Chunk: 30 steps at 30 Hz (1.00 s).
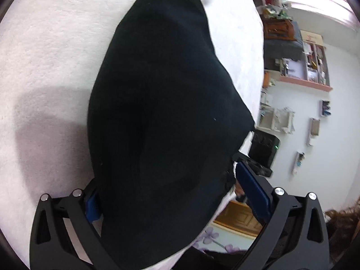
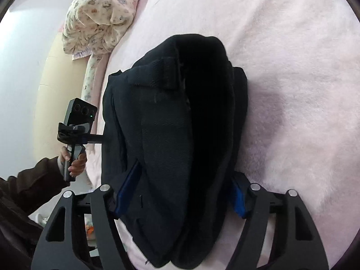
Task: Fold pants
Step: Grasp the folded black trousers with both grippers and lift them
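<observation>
Pants: black soft heavy-knit folded pants [image 2: 171,135] on pink fleece bed [image 2: 292,90] | limp, bulky, take hold at stacked edge | left hand-held gripper [image 1: 171,193] jaws wide, straddling cloth, grip unclear | right hand-held gripper [image 2: 180,193] part-open, pads against bundle sides, hold looks loose

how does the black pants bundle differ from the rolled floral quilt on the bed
The pants are plain black; the quilt is cream with a small floral print. The pants lie close, between the right gripper fingers, in the middle of the pink blanket; the quilt sits far off at the bed's edge, untouched. The pants are folded fairly flat in layers; the quilt is bunched into a puffy roll. Both are soft fabric resting on the bed.
</observation>
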Each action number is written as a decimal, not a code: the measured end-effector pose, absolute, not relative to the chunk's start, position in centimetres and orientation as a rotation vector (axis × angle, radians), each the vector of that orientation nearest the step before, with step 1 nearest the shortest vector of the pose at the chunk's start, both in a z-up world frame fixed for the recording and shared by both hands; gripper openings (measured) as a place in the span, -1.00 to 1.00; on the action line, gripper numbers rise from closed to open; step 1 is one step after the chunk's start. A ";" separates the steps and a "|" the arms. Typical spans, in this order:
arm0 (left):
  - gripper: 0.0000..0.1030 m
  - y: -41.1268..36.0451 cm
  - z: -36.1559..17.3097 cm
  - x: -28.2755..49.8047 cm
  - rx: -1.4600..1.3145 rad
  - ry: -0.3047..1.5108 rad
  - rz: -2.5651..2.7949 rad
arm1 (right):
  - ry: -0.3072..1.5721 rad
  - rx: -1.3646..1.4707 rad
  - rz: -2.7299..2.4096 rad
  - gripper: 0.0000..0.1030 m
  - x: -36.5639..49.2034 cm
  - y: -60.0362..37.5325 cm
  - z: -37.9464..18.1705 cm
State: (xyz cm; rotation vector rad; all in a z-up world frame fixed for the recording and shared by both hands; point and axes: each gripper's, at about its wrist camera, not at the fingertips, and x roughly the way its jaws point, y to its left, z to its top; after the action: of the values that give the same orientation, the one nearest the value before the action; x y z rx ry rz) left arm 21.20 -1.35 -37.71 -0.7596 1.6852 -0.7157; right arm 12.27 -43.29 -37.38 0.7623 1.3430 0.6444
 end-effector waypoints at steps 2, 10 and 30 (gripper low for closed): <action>0.90 -1.9 -37.1 20.8 -0.703 1.672 -0.700 | 1.329 0.783 0.656 -0.05 12.1 -43.4 -37.1; -0.59 -0.9 -35.6 19.6 -0.566 1.622 -0.550 | 1.266 0.795 0.695 -0.33 12.3 -42.9 -35.3; -0.67 -7.9 -30.3 28.4 -0.619 1.358 -0.605 | 1.064 0.799 0.554 -0.41 23.0 -47.7 -30.7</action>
State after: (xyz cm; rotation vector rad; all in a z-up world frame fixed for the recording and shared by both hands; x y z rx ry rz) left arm 28.44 -7.86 -30.26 -0.6193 1.3580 -0.6048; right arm 23.01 -47.71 -30.73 0.7987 1.0639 0.5542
